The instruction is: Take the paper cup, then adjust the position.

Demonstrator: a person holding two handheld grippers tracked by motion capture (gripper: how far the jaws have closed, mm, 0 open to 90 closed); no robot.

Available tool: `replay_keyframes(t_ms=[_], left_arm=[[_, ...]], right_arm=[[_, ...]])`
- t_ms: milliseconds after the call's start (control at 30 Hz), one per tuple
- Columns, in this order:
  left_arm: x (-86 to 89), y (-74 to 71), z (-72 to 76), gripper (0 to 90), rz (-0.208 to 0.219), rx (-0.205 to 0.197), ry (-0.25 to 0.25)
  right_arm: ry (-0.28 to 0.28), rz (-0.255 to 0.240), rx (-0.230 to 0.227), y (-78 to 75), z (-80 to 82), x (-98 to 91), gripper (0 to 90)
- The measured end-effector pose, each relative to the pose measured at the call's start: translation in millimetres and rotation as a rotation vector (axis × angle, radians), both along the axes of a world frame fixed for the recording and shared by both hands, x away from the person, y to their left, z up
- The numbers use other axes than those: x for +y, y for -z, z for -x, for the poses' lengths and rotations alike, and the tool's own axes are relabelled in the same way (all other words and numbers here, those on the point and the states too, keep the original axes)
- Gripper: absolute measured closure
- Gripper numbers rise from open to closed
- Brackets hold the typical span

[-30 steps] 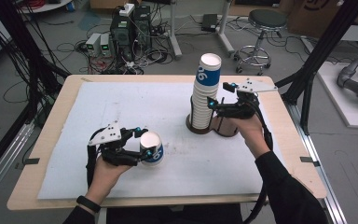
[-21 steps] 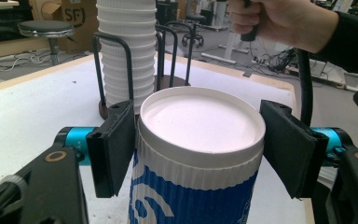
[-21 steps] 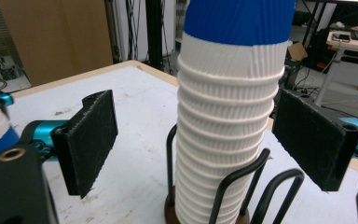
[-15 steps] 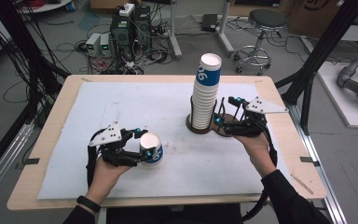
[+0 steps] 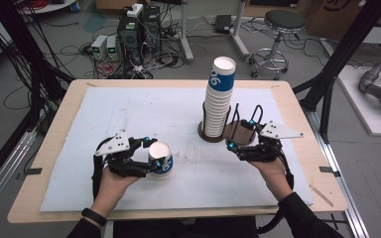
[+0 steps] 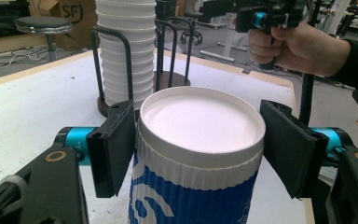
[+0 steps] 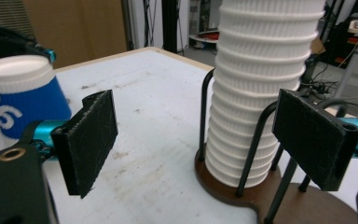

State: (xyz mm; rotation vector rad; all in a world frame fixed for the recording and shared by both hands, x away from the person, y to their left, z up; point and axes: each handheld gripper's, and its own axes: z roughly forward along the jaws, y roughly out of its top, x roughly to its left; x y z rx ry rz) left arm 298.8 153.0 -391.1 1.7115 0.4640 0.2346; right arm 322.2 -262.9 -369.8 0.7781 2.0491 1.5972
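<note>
My left gripper [image 5: 151, 161] pinched one cup [image 5: 161, 158] on the desk [image 5: 54, 119]; my right gripper [image 5: 235, 147], jaws spread, hovered by the stack [image 5: 217, 106] in its holder [image 5: 238, 133]. Many cups remained, I judged.

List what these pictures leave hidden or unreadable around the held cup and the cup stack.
- Base of the cup in the left gripper: cut off by the bottom edge of the left gripper view, so contact with the table is unclear.
- Printing on the cup: partly shown in each view, unreadable.
- Top of the cup stack: cut off in both gripper views.
- Number of cups in the stack: ridges too fine in the high view.
</note>
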Motion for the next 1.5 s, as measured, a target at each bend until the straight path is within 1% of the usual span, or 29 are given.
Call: replay_keyframes(t_ms=[100,233,300,333,400,433,500,567,600,633,667,733,800,867,933,1000,1067,1133,1233,1300,1500], left_arm=[[0.6,-0.4,0.6,29.2,0.006,-0.002,-0.002],[1.2,-0.7,0.0,29.2,0.014,-0.003,0.001],[1.5,-0.5,-0.9,29.2,0.025,0.000,0.001],[2.2,-0.6,-1.3,29.2,0.028,-0.002,-0.001],[3.3,-1.2,-2.0,29.2,0.045,0.002,-0.001],[3.8,-1.4,-2.3,29.2,0.054,0.003,-0.004],[4.5,-1.5,-2.3,29.2,0.056,0.003,-0.008],[5.4,-2.0,-1.8,29.2,0.054,0.002,-0.012],[5.5,-2.2,-1.4,29.2,0.058,0.004,-0.014],[5.4,-2.5,-1.2,29.2,0.063,0.003,-0.015],[5.2,-2.8,-1.0,29.2,0.065,0.002,-0.014],[4.6,-3.4,-0.4,29.2,0.061,0.001,-0.012],[3.8,-3.6,0.0,29.1,0.057,-0.002,-0.012],[3.4,-3.9,0.8,29.2,0.061,0.000,-0.007],[3.2,-4.6,1.3,29.2,0.064,-0.002,-0.002],[2.9,-6.0,1.4,29.2,0.081,0.000,0.001],[2.6,-7.2,0.4,29.2,0.083,-0.002,0.004],[1.8,-8.1,0.2,29.2,0.085,-0.004,0.006],[0.1,-9.8,-0.3,29.1,0.094,-0.002,0.014],[-1.8,-11.0,0.6,29.2,0.092,-0.003,0.017],[-10.6,-15.5,4.4,29.2,0.094,-0.007,0.032]], right_arm=[[-0.026,-0.009,0.005,7.0,3.9,1.3,14.6],[-0.060,0.005,0.018,15.5,7.7,3.2,14.8],[-0.075,0.016,0.022,18.7,8.5,4.5,14.8],[-0.093,0.016,0.036,21.3,8.0,6.1,14.8],[-0.097,0.018,0.040,22.4,7.4,7.2,14.8],[-0.099,0.020,0.049,23.3,7.0,8.1,14.8],[-0.104,0.023,0.053,24.9,5.7,9.3,14.8],[-0.104,0.010,0.056,25.7,5.3,10.2,14.8],[-0.105,-0.002,0.068,25.9,5.7,10.7,14.8],[-0.105,-0.002,0.068,25.9,5.7,10.7,14.8],[-0.105,-0.004,0.059,26.1,5.4,10.9,14.8],[-0.106,-0.011,0.064,26.3,5.5,11.4,14.8],[-0.108,-0.001,0.062,26.9,4.4,11.6,14.8],[-0.101,-0.004,0.060,26.5,4.9,11.7,14.9],[-0.103,-0.012,0.047,25.0,5.5,11.5,14.9],[-0.119,-0.015,0.046,24.6,5.1,12.3,15.0],[-0.136,-0.013,0.070,26.0,4.0,13.5,15.1],[-0.149,0.005,0.086,27.5,4.3,16.1,15.1],[-0.181,0.010,0.077,27.3,5.7,18.9,15.2],[-0.212,0.005,0.082,27.2,5.9,20.9,15.1],[-0.267,0.003,0.098,28.3,6.1,31.4,15.1]])
